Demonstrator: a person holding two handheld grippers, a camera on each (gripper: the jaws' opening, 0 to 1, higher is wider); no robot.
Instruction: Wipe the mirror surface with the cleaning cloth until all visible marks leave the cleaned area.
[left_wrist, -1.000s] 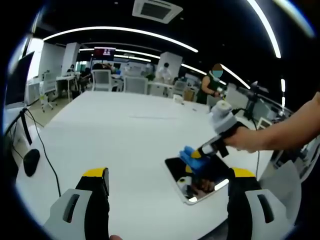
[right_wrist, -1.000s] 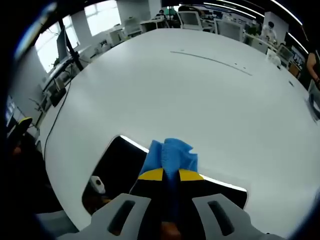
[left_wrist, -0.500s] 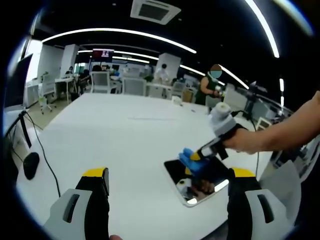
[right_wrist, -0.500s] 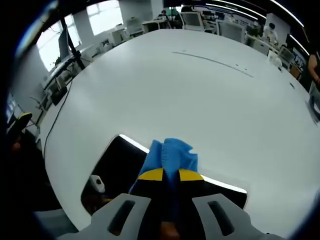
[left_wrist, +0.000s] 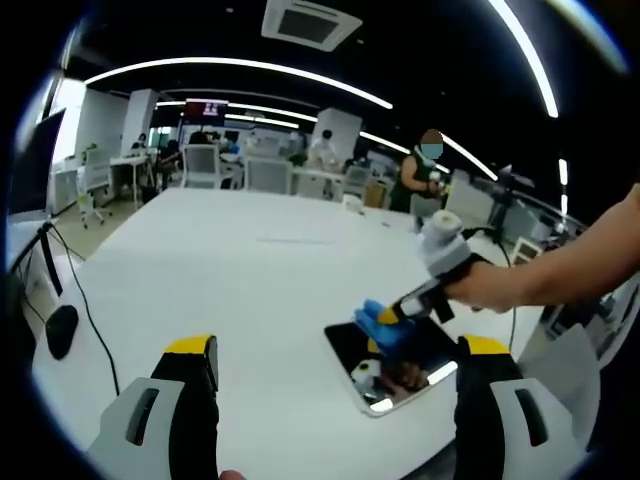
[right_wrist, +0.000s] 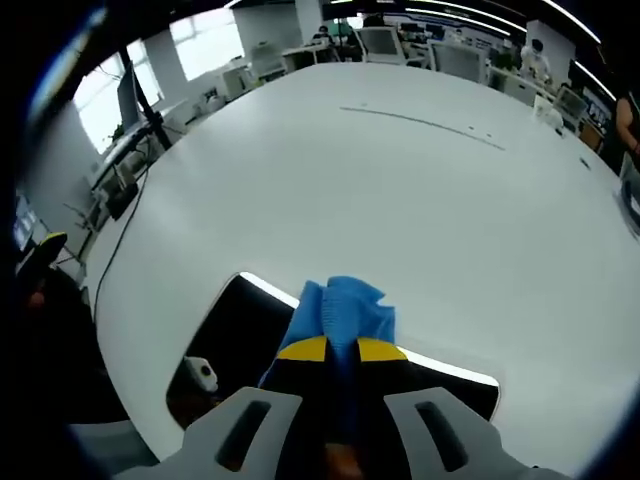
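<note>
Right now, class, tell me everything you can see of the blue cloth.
The cloth is bright blue, soft and bunched into folds. The right gripper is shut on it, so its crumpled end pokes out past the yellow-tipped jaws. It presses down on the mirror, a dark rounded-corner slab lying flat on the white table.

Cloth (right_wrist: 345, 310) on mirror (right_wrist: 235, 345), which lies on table (right_wrist: 420, 200).

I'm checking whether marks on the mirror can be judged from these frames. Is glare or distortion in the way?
Left gripper view: the mirror is small, dark and fisheye-warped, with a bright glint at its near edge. Right gripper view: the mirror reflects dark, the cloth hides part of it, and marks cannot be told.
</note>
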